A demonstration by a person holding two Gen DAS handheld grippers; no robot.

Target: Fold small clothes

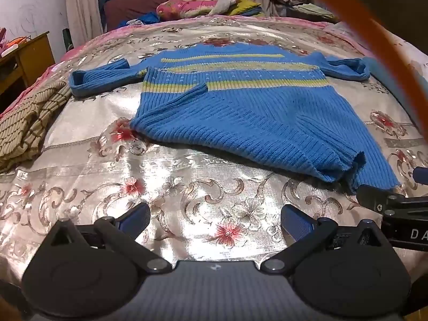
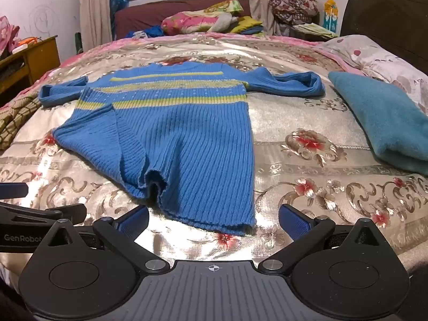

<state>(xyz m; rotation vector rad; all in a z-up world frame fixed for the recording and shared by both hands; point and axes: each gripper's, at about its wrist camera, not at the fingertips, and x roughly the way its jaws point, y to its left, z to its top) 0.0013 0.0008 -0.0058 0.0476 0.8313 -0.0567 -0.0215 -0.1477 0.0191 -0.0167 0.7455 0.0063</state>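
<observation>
A blue ribbed knit sweater with yellow-green stripes [image 2: 171, 133] lies spread on the bed's shiny floral bedspread [image 2: 307, 160], one side folded inward. The left gripper [image 1: 215, 218] and the right gripper [image 2: 214, 216] hover released, holding nothing, near its hem.

Warm indoor light falls from above and glares off the shiny satin bedspread [image 1: 187, 165], leaving white patches just ahead of both cameras. Fisheye distortion bows the bed [image 2: 307, 160] into a dome and darkens the corners. In the left wrist view a blurred orange band [image 1: 374, 42] crosses the upper right, out of focus; fine detail looks soft and smeared throughout.
</observation>
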